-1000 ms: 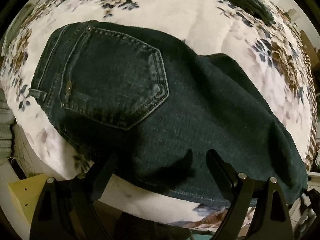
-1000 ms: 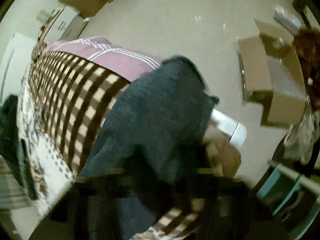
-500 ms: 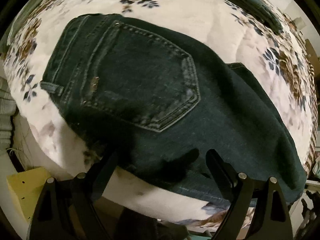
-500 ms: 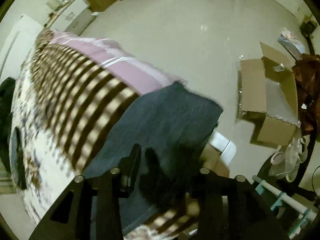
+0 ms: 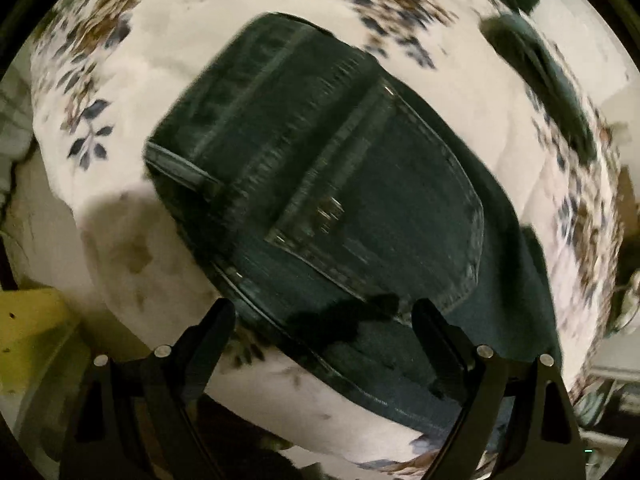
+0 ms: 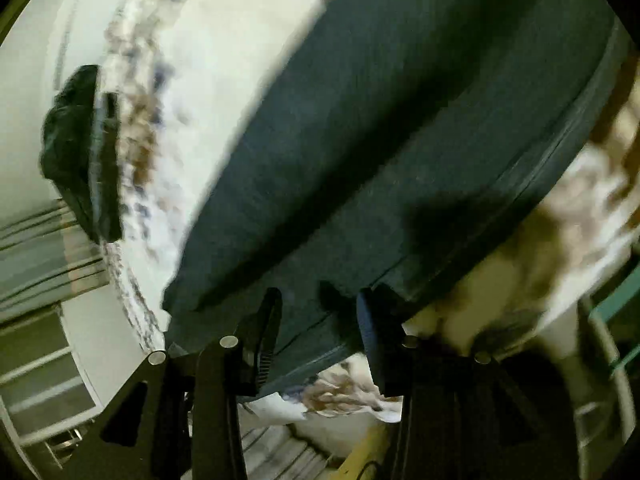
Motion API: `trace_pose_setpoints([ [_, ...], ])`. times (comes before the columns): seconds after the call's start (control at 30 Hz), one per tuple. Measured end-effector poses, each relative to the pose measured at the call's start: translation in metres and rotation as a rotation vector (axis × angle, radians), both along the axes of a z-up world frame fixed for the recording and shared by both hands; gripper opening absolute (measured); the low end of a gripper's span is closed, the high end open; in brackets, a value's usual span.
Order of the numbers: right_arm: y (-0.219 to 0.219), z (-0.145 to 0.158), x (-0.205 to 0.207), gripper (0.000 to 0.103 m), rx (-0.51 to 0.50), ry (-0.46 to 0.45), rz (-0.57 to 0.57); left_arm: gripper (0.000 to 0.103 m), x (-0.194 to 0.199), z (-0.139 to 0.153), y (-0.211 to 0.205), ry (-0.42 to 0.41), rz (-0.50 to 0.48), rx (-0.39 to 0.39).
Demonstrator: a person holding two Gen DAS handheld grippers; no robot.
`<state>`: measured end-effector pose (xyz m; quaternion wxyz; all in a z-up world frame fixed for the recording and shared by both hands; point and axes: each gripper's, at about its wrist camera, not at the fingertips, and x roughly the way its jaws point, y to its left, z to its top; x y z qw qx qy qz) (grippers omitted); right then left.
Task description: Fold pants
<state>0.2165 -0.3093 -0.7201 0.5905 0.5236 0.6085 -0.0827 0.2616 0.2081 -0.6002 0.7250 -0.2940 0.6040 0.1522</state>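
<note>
Pants [image 5: 360, 216] laid flat on floral bed [image 5: 200, 40], waist end swung closer than second ago. Leg end dropped: right gripper [image 6: 318, 320] jaws just parted, nothing clamped. Left gripper [image 5: 324, 320] gaped wide, empty. Next fold probably lined up.

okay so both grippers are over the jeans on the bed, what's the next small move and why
Probably lower the open right gripper onto the near edge of the jeans and close. Its jaws have just been opening, with only loose denim between the pads. The left gripper hangs wide open over the back pocket, holding nothing.
</note>
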Motion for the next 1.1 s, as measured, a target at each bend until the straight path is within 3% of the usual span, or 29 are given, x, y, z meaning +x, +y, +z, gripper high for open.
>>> trace_pose_setpoints([
  [0.2,0.022,-0.027,0.017,0.039,-0.024,0.036,-0.054,0.090,-0.005,-0.011,0.054,-0.056,0.109,-0.021],
  [0.23,0.025,-0.027,0.018,0.028,-0.051,0.053,-0.063,0.089,-0.004,-0.015,0.064,-0.065,0.126,-0.032],
  [0.33,0.031,-0.021,0.018,0.005,-0.121,0.077,-0.060,0.062,-0.002,-0.019,0.078,-0.101,0.148,-0.054],
  [0.4,0.036,-0.011,0.017,0.003,-0.163,0.059,-0.040,0.030,-0.006,-0.013,0.075,-0.096,0.141,0.000],
  [0.43,0.038,-0.006,0.016,0.003,-0.177,0.054,-0.026,0.028,-0.009,-0.012,0.084,-0.112,0.146,-0.013],
  [0.5,0.040,0.008,0.013,0.002,-0.199,0.041,0.000,0.013,-0.014,-0.012,0.095,-0.108,0.159,-0.019],
  [0.77,0.042,0.045,-0.012,0.002,-0.217,0.053,0.101,0.013,-0.027,0.004,0.107,-0.116,0.082,-0.042],
  [0.83,0.041,0.037,-0.020,0.002,-0.218,0.079,0.122,0.013,-0.021,-0.001,0.092,-0.091,0.072,-0.037],
  [0.97,0.040,0.019,-0.018,0.004,-0.221,0.156,0.179,0.017,-0.031,-0.008,0.099,-0.059,0.101,-0.085],
  [1.07,0.047,0.030,-0.006,0.019,-0.253,0.176,0.267,0.019,-0.034,0.004,0.098,-0.024,0.107,-0.113],
  [1.1,0.052,0.040,0.000,0.031,-0.263,0.154,0.308,0.025,-0.034,0.009,0.097,-0.022,0.097,-0.111],
])
